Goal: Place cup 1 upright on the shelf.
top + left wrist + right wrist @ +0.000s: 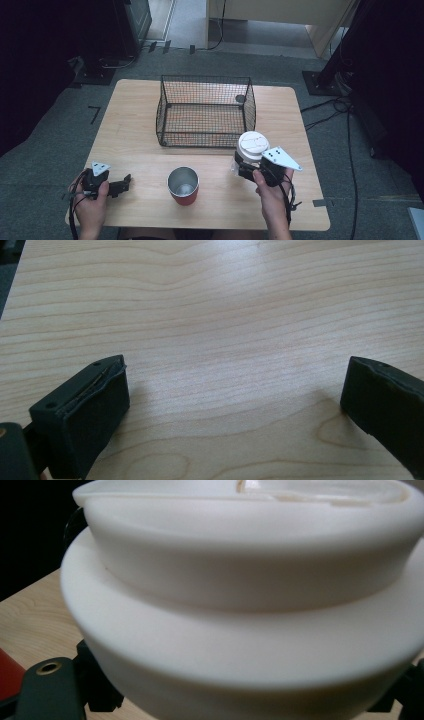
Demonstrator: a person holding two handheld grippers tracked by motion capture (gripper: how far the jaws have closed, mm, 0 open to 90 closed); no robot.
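Observation:
A white domed lid (252, 145) is lifted above the wooden table (135, 125), just in front of the basket's right corner, and my right gripper (246, 164) is shut on its lower rim. In the right gripper view the lid (240, 605) looms very close, with one black finger (50, 690) at the bottom left. A red cup with a metal inside (183, 186) stands open-topped at the front centre, left of that gripper. My left gripper (124, 184) rests low at the front left. It is open, with bare wood between its fingertips (235, 405).
A black wire basket (205, 78) with nothing in it stands at the back middle of the table. Cables and dark stands lie on the grey floor around the table. A sliver of the red cup (7, 677) appears at the left edge of the right gripper view.

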